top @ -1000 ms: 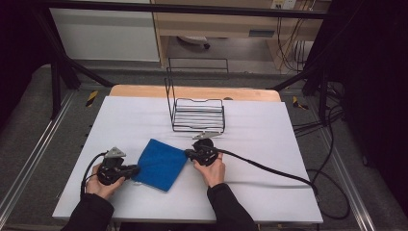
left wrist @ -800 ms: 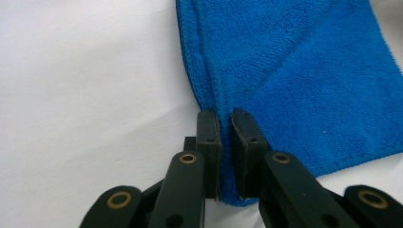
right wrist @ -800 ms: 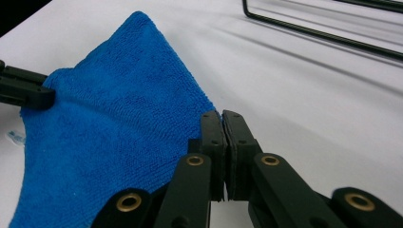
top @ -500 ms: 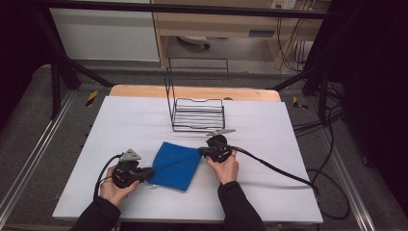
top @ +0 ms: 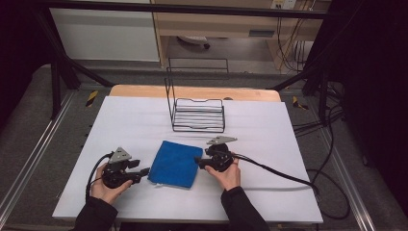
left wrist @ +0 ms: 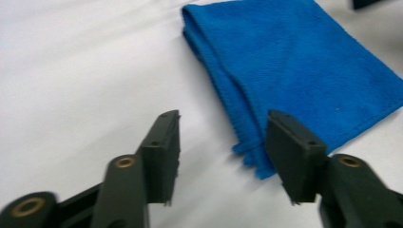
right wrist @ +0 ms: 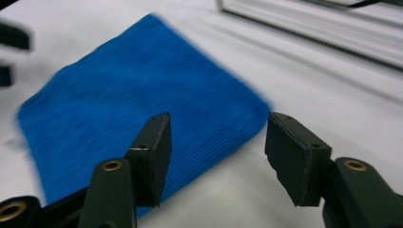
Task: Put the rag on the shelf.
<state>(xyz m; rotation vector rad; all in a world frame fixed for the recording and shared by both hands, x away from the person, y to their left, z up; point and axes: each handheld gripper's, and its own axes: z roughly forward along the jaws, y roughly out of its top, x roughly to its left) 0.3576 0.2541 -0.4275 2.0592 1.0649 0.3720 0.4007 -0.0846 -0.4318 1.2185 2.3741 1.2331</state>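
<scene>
High view shows a folded blue towel [top: 174, 164] lying flat on the white worktop [top: 269, 144], near its front edge, between the left gripper [top: 143, 172] and the right gripper [top: 197, 162]; a black wire rack [top: 198, 114] stands well behind it. Both grippers have just been opening, and each now has its fingers [left wrist: 164, 152] apart with nothing clamped: in the left gripper view the towel's frayed near corner [left wrist: 252, 154] sits just ahead of the gap, and in the right gripper view the cloth's edge lies beyond the fingers [right wrist: 152, 152], untouched. The towel looks light, soft and limp, a thick terry pile that should grip well but sag and unfold if lifted by one layer. A pinch at a corner or along the folded edge, catching all the layers together, looks like the safest hold; its middle lies too flat to offer a bite.
</scene>
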